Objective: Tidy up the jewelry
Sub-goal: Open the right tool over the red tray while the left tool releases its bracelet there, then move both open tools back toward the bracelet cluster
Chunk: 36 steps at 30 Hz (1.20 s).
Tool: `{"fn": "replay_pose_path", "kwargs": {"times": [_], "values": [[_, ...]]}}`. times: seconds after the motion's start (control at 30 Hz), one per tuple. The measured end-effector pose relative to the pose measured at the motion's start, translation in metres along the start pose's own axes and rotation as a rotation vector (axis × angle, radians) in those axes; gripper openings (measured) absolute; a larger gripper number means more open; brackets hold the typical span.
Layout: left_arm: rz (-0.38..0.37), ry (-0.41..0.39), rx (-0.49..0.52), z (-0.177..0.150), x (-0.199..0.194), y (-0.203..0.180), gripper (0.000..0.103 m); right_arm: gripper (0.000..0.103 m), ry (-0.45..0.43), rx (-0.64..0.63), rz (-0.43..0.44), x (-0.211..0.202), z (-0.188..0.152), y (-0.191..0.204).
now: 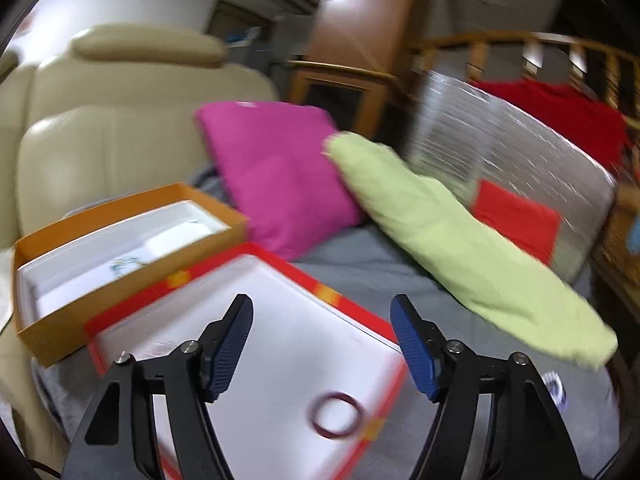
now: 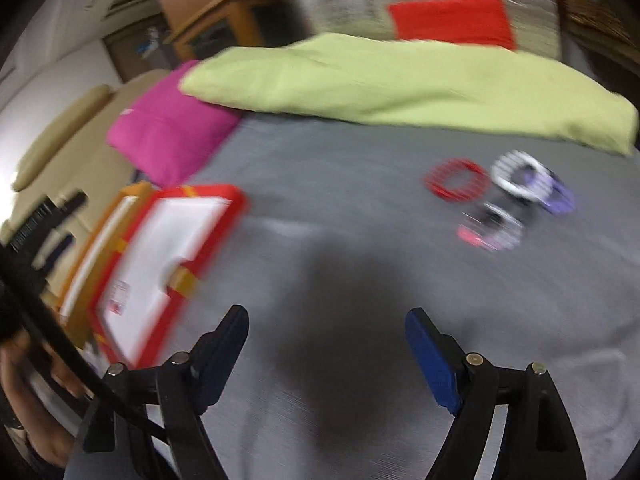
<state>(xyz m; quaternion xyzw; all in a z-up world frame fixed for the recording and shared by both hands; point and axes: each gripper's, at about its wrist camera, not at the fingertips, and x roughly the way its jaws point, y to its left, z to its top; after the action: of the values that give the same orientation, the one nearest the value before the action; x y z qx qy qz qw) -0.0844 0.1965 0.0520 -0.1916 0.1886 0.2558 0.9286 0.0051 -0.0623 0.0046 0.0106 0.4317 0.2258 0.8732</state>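
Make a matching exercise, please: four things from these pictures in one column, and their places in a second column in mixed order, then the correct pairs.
Things:
1. dark red bangle
2. red bracelet
3. pink cushion
4. left gripper

Places:
A. on the grey cover, beside other bracelets
B. inside the red box
C. above the red box, open and empty
D. leaning against the beige sofa, behind the boxes

Pairs: 1-B, 2-A, 3-D, 4-C
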Motion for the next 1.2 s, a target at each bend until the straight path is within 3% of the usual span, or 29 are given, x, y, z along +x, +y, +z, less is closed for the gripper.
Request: {"fn": "replay_pose_path", "kwargs": {"times": [0.17, 0.33, 0.43, 0.53, 1.2], "values": [[-0.142, 0.080, 0.222, -0.030, 0.002, -0.075, 0.074, 0.083, -0.027, 0.065, -0.065, -0.018, -0.009, -0.063], [-0.291, 0.258, 0.406, -0.073, 0.013, -0.135, 0.075, 0.083, -0.080, 0.138, -0.073, -0.026, -0.012, -0.103], [-0.274, 0.338, 0.476, -0.094, 0.025, -0.153, 0.075, 0.084, -0.047, 0.215, -0.032, -0.016, -0.017, -0.119], [-0.230, 0.373, 0.512, -0.106, 0.033, -0.159, 0.075, 0.084, -0.047, 0.204, -0.015, -0.015, -0.015, -0.115], [-0.151, 0.506, 0.467, -0.116, 0.063, -0.146, 0.075, 0.084, -0.044, 0.150, -0.053, -0.007, -0.021, -0.104]]}}
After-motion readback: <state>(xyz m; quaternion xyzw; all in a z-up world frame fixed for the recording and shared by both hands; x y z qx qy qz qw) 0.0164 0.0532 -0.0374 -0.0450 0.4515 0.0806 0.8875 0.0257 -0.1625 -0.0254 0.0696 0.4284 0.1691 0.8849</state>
